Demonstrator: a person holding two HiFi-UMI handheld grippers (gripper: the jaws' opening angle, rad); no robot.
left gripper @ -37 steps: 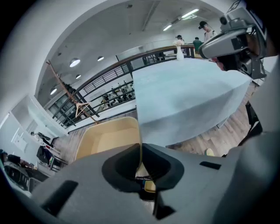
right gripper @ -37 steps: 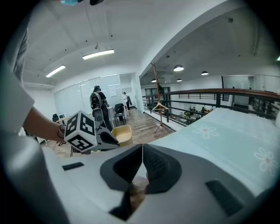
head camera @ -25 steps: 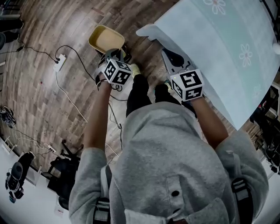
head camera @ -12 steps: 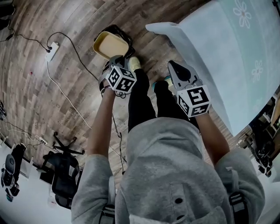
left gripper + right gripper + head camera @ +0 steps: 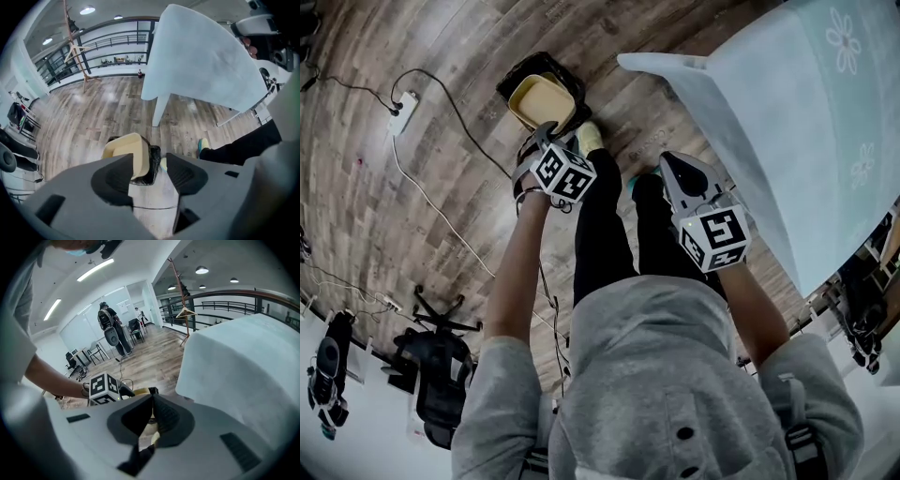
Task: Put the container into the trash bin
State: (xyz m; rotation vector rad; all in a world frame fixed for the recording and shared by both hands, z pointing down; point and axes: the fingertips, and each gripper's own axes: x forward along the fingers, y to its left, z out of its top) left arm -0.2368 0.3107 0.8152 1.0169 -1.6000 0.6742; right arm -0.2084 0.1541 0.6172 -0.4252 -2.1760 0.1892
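Left gripper (image 5: 149,164) jaws have just been opening and are now apart, free of the container (image 5: 541,98), which lies in the trash bin (image 5: 517,77) at the head view's upper left. Right gripper (image 5: 152,414) stays closed.

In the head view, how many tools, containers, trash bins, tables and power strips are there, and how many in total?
Containers: 1, a yellow container
Trash bins: 1, a black trash bin
Tools: 2, the left tool, jaws just opened, gripping nothing, and the right tool, shut
Tables: 1, the table
Power strips: 1, the power strip
Total: 6
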